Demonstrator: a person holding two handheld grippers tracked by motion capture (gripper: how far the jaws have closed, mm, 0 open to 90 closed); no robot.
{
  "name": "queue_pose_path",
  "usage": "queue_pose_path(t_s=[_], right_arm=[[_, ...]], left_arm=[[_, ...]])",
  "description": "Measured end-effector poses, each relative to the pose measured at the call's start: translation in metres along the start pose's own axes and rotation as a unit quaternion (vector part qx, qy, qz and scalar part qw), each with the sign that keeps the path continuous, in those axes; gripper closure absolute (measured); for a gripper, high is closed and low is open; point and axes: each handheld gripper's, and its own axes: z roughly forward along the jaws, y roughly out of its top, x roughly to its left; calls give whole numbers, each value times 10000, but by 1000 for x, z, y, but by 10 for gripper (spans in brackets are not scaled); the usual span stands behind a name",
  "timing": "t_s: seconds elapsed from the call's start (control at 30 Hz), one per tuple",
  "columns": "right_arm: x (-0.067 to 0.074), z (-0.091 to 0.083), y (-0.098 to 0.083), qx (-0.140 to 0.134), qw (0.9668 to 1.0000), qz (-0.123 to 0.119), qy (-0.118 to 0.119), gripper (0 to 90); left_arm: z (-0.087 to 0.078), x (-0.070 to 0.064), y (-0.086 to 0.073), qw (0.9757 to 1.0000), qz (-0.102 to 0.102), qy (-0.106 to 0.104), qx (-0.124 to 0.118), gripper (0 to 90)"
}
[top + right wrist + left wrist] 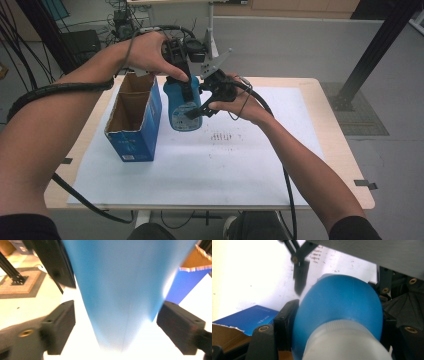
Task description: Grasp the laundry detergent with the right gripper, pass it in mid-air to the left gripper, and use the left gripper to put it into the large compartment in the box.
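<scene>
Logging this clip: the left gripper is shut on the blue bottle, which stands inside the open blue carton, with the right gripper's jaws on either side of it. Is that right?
One detail is wrong. The blue bottle stands on the white sheet beside the open blue carton, not inside it, as the high view shows. The left gripper is clamped near its top, and the right gripper has a jaw on either side of it.

Smooth blue plastic bottle (183, 107); torn cardboard box (134, 120); matt paper sheet (200, 170).
</scene>
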Motion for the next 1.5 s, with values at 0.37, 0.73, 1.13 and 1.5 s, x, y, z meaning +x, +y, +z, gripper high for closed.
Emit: queue_pose_path(t_s=[0.37, 0.73, 1.13, 1.5], right_arm=[[5, -15, -21, 301, 9980, 461, -317, 6], [12, -60, -52, 505, 9909, 981, -767, 5], [27, -111, -81, 786, 9822, 1214, -1196, 6], [37, -146, -100, 861, 9757, 1445, -1404, 6]], left_arm=[[-8, -2, 3, 9997, -229, 107, -9, 349], [-20, -2, -1, 9969, -766, 173, 6, 350], [-45, 4, -15, 9886, -1484, 269, -21, 351], [-66, 16, -38, 9722, -2331, 179, -153, 353]])
